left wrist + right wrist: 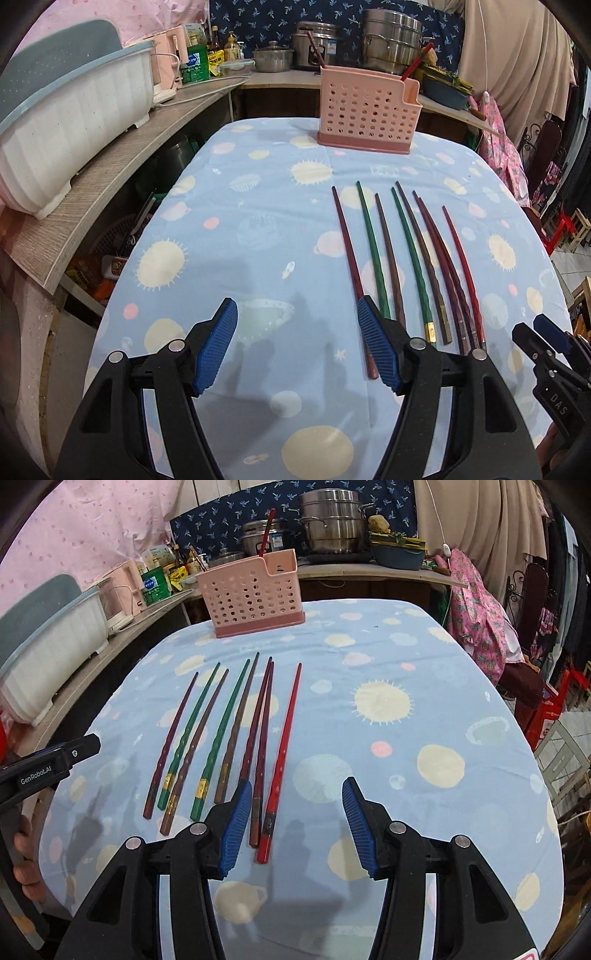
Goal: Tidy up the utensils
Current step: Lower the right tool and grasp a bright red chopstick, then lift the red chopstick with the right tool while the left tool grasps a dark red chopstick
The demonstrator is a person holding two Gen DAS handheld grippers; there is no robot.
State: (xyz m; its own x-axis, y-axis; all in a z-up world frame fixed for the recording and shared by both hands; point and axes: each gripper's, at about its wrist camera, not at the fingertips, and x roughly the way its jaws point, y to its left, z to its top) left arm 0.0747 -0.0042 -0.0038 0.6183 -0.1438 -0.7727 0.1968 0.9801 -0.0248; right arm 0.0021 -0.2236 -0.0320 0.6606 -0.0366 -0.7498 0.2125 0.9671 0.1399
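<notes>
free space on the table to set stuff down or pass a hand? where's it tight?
Free: the tablecloth right of the bright red chopstick, out to the table edge; also the cloth left of the leftmost dark red chopstick, toward the wooden shelf. Crowded: the row of chopsticks lying close together, and around the pink holder.

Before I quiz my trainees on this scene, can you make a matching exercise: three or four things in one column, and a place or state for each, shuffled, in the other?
Things:
1. pink holder
2. bright red chopstick
3. left gripper
4. steel steamer pot

Places or states:
A. jaws open, nothing between them
B. on the counter behind the table
C. at the table's far end, one chopstick standing in it
D. last in the row of chopsticks, nearest the right gripper

Pairs: 1-C, 2-D, 3-A, 4-B
</notes>
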